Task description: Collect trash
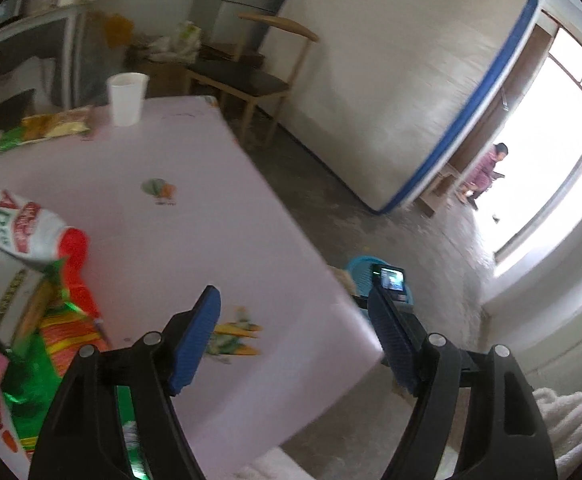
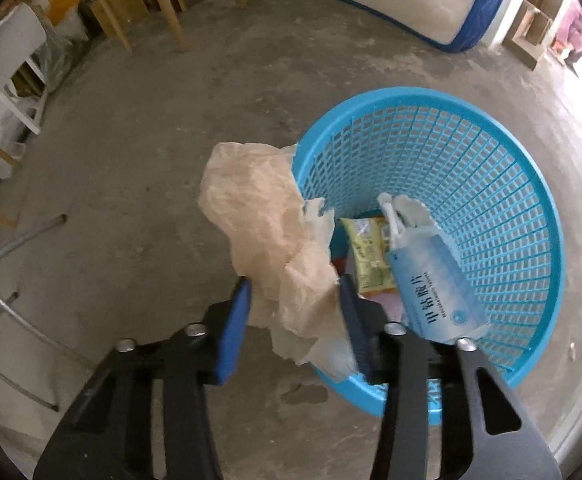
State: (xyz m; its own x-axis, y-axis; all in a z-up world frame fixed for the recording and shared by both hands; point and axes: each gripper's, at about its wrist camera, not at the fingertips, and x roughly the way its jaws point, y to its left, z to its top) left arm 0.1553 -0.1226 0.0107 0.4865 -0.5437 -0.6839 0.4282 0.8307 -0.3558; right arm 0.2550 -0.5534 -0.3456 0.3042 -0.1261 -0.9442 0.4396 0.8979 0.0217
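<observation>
Hovering over the pink surface (image 1: 179, 208), the left claw (image 1: 297, 344) is spread and empty; snack wrappers (image 1: 51, 304) are seen along the surface's left edge. In the right view, crumpled beige plastic (image 2: 267, 232) is pinched by the right claw (image 2: 295, 320) at the blue basket's (image 2: 491, 184) near rim.

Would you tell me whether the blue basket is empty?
Not empty: the basket holds a yellow packet and a pale blue pouch.

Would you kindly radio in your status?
Left gripper open over table. Right gripper around crumpled bag at basket rim. Nothing blocking.
</observation>
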